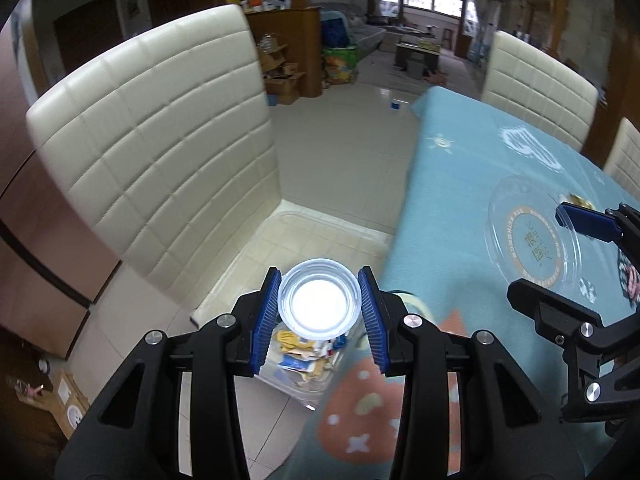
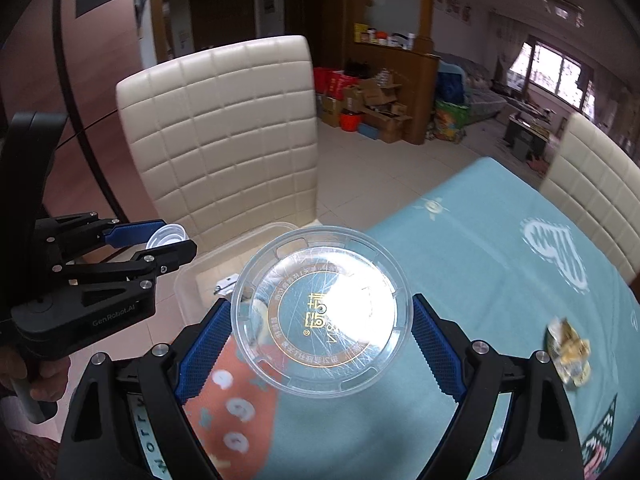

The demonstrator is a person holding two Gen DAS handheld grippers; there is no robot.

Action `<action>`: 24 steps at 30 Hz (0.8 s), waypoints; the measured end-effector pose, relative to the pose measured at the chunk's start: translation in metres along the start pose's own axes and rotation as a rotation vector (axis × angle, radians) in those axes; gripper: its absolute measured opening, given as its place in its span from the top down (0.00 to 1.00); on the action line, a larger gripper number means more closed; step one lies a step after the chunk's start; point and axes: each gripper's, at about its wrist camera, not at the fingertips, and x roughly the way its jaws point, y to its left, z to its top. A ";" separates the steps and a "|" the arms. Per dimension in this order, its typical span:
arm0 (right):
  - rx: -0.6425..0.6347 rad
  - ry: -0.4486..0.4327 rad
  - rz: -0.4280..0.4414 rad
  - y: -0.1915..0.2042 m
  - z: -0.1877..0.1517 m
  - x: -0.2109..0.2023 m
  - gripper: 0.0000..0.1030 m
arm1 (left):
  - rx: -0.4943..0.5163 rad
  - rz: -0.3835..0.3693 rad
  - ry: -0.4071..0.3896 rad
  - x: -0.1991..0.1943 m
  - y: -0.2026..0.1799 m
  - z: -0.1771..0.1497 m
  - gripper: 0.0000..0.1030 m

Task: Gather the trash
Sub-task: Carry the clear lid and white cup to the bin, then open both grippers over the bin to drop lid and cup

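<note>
Small clear cup [image 1: 318, 299] is clamped by left gripper [image 1: 319, 312], clear round lid [image 2: 320, 312] by right gripper [image 2: 320, 332], bin [image 1: 304, 368] partly filled below left fingers, crumpled wrapper [image 2: 568, 354] uncollected right of right fingers.

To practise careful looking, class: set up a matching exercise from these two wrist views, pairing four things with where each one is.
Things:
1. small plastic cup
2. clear round lid
3. crumpled wrapper
4. clear bin

Places:
A. lying on the blue tablecloth
B. between the right gripper pads
C. on the floor beside the table
D. between the left gripper pads

Pairs: 1-D, 2-B, 3-A, 4-C
</note>
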 end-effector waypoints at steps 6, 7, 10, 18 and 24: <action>-0.059 -0.021 0.039 0.019 0.022 0.017 0.17 | -0.042 0.049 -0.013 0.002 0.026 0.009 0.60; -0.071 -0.025 0.042 0.021 0.025 0.020 0.17 | -0.048 0.047 -0.014 0.003 0.028 0.012 0.59; -0.101 -0.037 0.045 0.025 0.031 0.023 0.17 | -0.080 0.046 -0.016 0.003 0.035 0.020 0.30; -0.075 -0.025 0.047 0.011 0.027 0.030 0.17 | -0.135 0.069 -0.035 0.011 0.042 0.027 0.11; -0.064 0.006 0.065 0.013 0.026 0.044 0.17 | -0.114 0.097 -0.010 0.017 0.040 0.019 0.11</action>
